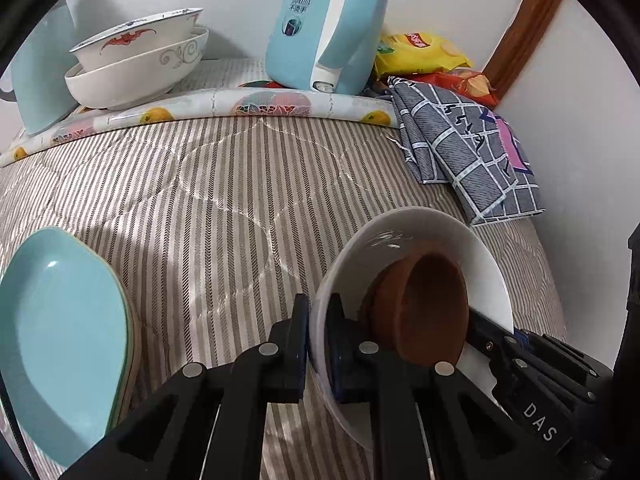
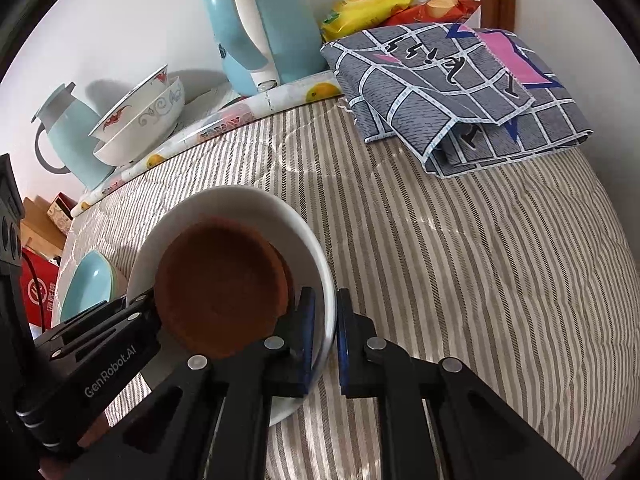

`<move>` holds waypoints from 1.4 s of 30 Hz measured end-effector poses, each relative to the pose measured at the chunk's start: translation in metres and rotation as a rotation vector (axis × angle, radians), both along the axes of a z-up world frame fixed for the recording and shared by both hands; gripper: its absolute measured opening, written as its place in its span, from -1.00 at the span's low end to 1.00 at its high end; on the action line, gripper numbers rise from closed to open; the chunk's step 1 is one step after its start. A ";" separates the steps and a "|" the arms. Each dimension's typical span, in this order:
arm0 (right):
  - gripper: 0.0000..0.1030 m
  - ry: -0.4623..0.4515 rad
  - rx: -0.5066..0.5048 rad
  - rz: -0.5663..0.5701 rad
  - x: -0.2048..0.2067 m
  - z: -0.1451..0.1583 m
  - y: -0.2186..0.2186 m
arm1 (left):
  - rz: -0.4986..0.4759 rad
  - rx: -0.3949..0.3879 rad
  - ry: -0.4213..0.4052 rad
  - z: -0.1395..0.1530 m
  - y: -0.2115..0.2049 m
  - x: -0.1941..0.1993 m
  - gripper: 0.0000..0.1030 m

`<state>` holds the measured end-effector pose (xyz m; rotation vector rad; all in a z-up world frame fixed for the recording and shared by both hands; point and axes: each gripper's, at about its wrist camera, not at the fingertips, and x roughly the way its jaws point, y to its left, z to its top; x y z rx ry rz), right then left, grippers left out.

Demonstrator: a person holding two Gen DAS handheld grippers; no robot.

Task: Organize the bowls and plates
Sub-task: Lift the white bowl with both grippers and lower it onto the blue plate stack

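Left wrist view has the left claw (image 1: 318, 344) pinched shut on the rim of a glossy white bowl (image 1: 420, 224), down at 6 o'clock. Inside that bowl sits a matte brown bowl (image 1: 424, 308), rough terracotta look, tipped on its side. The right claw (image 1: 492, 334) pokes in from 4 o'clock, also on the white bowl's rim. All this is over a bed (image 1: 224, 200) with a striped, quilted beige cover. At 8 o'clock there's a stack of smooth teal leaf-shaped plates (image 1: 60, 320). At 11 o'clock, two nested porcelain bowls (image 1: 140, 64), the top one with a red bat print, on a fruit-print vinyl mat (image 1: 256, 106). A pale blue plastic kettle (image 1: 328, 28) stands at 12.

Right wrist view shows the right claw (image 2: 326, 332) clamped on the same white bowl (image 2: 304, 232), rim squeezed between the pads, with the brown bowl (image 2: 220, 292) seen from above as a plain round dish. Only this view gets a teal jug with grey handle (image 2: 68, 140) at 9 o'clock, and the whole folded grey grid-print cloth (image 2: 460, 92) at 1 o'clock, with snack bags (image 2: 380, 0) behind it.
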<state>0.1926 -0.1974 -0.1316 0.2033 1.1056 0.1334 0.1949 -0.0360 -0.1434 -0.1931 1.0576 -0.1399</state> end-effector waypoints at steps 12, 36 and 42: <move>-0.82 -0.049 -0.009 0.003 -0.028 0.030 0.009 | 0.006 0.008 -0.049 0.027 0.009 -0.028 -0.82; -0.83 -0.097 -0.015 -0.003 -0.054 0.057 0.042 | 0.002 0.005 -0.102 0.055 0.041 -0.052 -0.82; -0.83 -0.103 -0.009 0.004 -0.053 0.062 0.051 | 0.011 0.007 -0.110 0.058 0.052 -0.053 -0.82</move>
